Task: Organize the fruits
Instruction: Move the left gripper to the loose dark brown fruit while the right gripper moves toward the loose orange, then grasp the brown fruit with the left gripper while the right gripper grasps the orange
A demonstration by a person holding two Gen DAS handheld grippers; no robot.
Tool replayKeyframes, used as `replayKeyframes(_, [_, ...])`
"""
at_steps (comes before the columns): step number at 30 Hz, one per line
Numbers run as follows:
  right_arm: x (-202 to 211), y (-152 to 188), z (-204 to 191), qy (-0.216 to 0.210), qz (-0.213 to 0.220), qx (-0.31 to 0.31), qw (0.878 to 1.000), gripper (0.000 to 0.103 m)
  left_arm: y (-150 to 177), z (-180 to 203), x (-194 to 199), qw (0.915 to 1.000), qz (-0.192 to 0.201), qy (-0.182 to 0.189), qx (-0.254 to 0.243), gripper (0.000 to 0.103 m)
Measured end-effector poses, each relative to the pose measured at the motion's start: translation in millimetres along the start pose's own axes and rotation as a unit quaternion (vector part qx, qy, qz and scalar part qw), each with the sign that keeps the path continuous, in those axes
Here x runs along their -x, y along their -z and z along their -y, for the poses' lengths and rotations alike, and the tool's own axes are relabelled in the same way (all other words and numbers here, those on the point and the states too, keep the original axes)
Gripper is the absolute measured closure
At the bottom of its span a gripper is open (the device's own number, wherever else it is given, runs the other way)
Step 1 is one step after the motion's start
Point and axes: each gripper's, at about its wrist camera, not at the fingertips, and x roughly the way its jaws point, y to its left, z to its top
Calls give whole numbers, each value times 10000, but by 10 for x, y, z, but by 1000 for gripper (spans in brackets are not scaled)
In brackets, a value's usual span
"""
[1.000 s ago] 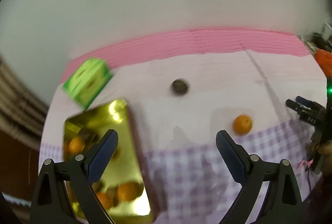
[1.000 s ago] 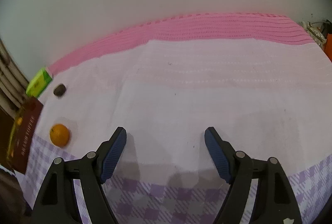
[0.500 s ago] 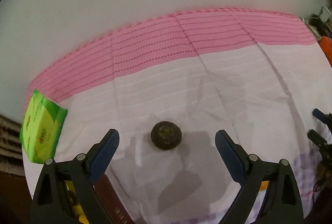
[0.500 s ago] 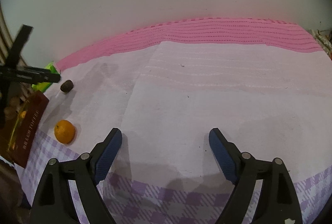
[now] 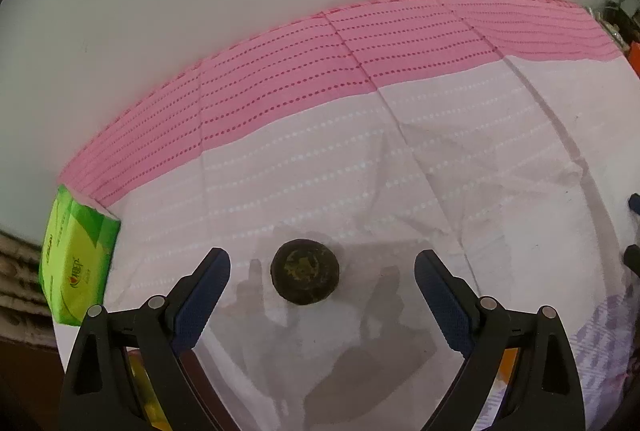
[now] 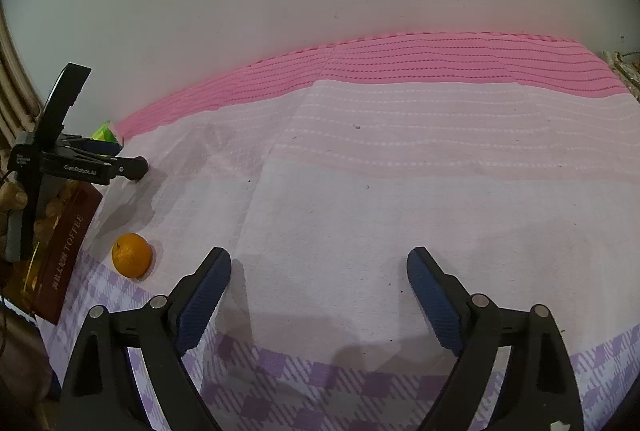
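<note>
A dark round fruit (image 5: 305,272) lies on the pale cloth between the blue-padded fingers of my left gripper (image 5: 322,263). The jaws stand wide open on either side of it, not touching. My right gripper (image 6: 319,263) is open and empty over bare cloth. An orange (image 6: 132,255) lies to its left. In the right wrist view the left gripper (image 6: 120,161) shows at the far left; the dark fruit peeks out behind its fingertip. A brown toffee box (image 6: 64,251) with a gold inside stands at the left edge.
A green tissue pack (image 5: 76,259) lies left of the left gripper, near the wall. The cloth (image 6: 400,191) has a pink band at the back and purple checks at the front. Clutter (image 5: 616,19) sits at the far right edge.
My left gripper has swung away from the gold box and moved in on the dark fruit, which now lies between its open fingers. My right gripper has drifted slightly; it stays open.
</note>
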Motion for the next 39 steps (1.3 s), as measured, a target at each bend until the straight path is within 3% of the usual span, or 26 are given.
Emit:
replayKeyframes(17, [-11, 19, -29, 5, -28, 50, 10000, 10, 18, -40, -132, 9999, -13, -126, 46, 10])
replayKeyframes(19, [-4, 26, -24, 1, -25, 44, 10000, 10, 31, -70, -165, 9999, -45, -44, 121, 18])
replayKeyframes(20, [-5, 22, -23, 1, -26, 42, 10000, 10, 39, -85, -198, 9998, -89, 15, 173, 29])
replayKeyframes(23, [-3, 18, -28, 7, -25, 42, 10000, 10, 106, -213, -239, 9952, -24, 669, 708, 63])
replayKeyframes(27, [-2, 19, -31, 2, -30, 37, 10000, 9, 217, -242, -215, 9910, -41, 746, 1112, 64])
replayKeyframes(34, [23, 20, -43, -29, -2, 24, 10000, 9, 621, -140, 261, 9776, 233, 1139, 1754, 64])
replayKeyframes(39, [136, 54, -215, -417, 91, 406, 9983, 9, 888, -51, 653, 9692, 357, 1401, 1996, 64])
